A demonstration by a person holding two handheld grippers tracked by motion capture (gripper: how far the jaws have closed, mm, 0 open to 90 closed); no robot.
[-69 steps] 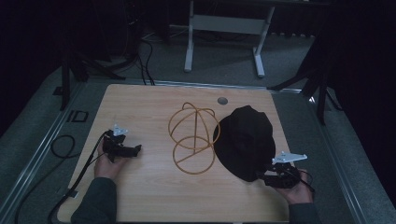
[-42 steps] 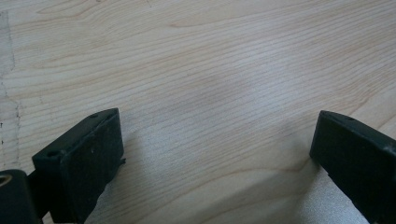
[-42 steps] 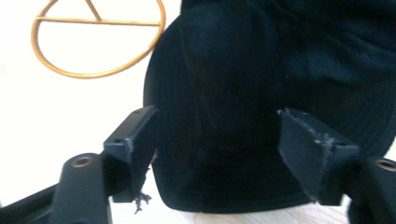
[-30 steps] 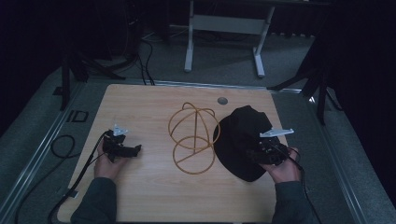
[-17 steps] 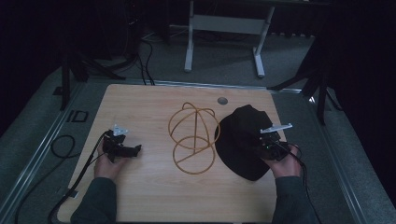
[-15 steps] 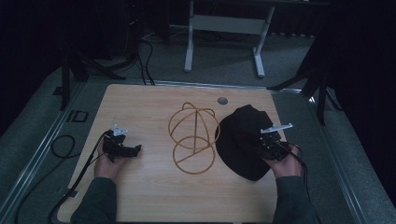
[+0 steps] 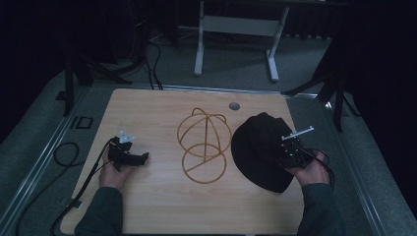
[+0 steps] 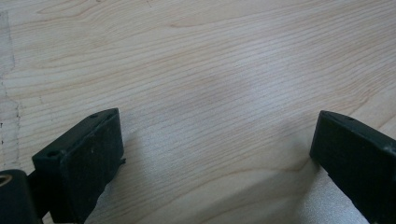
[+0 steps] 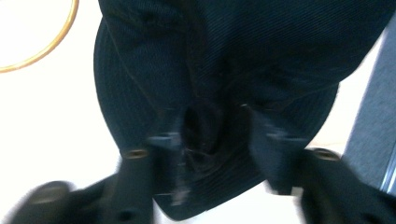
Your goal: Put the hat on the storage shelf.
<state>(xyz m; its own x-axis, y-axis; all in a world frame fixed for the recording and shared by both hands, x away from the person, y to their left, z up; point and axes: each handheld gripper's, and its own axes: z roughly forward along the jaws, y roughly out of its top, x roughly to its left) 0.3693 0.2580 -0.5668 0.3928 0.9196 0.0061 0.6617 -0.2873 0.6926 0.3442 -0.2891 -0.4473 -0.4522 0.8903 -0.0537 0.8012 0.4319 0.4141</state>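
A black cap (image 7: pixel 260 147) lies on the right side of the wooden table (image 7: pixel 157 206), beside a gold wire hat stand (image 7: pixel 204 142). My right gripper (image 7: pixel 285 151) rests over the cap's right part. In the right gripper view the cap (image 9: pixel 233 60) lies under my right gripper (image 9: pixel 210 140), whose blurred jaws have just been opening. They stand apart with a raised fold of cap fabric between them. The stand's gold ring (image 9: pixel 42 51) shows at upper left. My left gripper (image 7: pixel 141 157) lies on the table at the left. Only bare wood (image 8: pixel 210 70) lies between its open jaws (image 8: pixel 215 154).
A round grommet hole (image 7: pixel 234 105) sits near the table's far edge. A black cable (image 7: pixel 64 152) loops off the table's left side. A grey metal frame (image 7: pixel 236 24) stands on the floor beyond the table. Grey carpet surrounds it.
My right hand has moved from the table beside the cap's near right edge up onto the cap, then a little further back. The left hand has stayed still.
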